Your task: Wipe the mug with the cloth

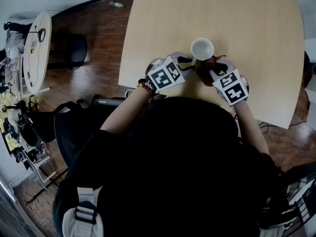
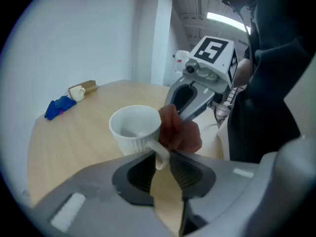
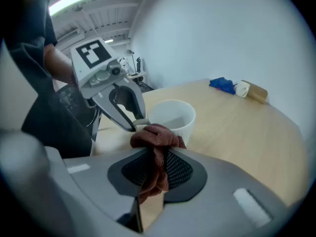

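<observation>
Near the front edge of the light wooden table (image 1: 256,19), right ahead of the person, the white ribbed mug (image 1: 202,49) stands upright with its axis vertical, its open mouth facing up and its handle sticking out sideways toward the left gripper (image 2: 160,163). That gripper's jaws are closed on the handle, pinching it at their tips. The reddish-brown cloth (image 3: 155,141) is bunched against the mug's outer wall just beside the handle. It is clamped between the pressed-together jaws of the right gripper (image 3: 157,168), with a tail of fabric hanging down through them. Each gripper's cube (image 1: 165,74) bears black-and-white square markers with blocky patterns rather than letters. Far across the table lie a crumpled blue thing (image 3: 222,84), a small cream object (image 3: 242,89) and a brown box (image 3: 257,92), well apart from the mug; any print on them is too small to tell.
</observation>
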`<action>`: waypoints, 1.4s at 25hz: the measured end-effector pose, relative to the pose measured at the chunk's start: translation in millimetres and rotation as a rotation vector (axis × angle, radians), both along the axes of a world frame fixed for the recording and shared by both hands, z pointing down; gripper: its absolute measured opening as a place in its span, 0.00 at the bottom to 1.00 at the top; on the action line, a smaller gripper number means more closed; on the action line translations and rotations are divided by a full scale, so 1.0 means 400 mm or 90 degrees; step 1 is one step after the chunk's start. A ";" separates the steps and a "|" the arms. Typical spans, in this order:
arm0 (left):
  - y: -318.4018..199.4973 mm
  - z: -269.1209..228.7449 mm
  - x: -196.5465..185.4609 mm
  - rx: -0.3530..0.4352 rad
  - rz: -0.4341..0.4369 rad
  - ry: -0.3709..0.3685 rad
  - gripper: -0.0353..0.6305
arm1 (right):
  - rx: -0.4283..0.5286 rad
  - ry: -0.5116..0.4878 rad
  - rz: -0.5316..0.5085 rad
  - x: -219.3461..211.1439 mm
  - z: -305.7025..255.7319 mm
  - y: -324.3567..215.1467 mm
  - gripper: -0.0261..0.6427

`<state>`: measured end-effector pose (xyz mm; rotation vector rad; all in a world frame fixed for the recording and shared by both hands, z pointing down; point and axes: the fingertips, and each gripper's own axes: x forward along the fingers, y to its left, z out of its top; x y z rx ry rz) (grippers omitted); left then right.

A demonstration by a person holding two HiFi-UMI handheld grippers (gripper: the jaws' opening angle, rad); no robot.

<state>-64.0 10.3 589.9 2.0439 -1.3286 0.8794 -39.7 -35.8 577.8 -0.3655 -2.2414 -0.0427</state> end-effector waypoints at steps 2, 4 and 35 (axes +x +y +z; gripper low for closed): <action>0.002 0.004 0.000 -0.006 0.015 -0.001 0.20 | 0.000 -0.029 0.017 0.000 -0.042 -0.025 0.14; 0.004 0.009 -0.004 -0.013 0.028 -0.006 0.20 | 0.002 -0.044 0.023 -0.006 -0.070 -0.042 0.14; 0.041 0.014 -0.063 -0.082 0.288 -0.006 0.19 | -0.201 0.013 0.107 -0.038 -0.026 -0.120 0.14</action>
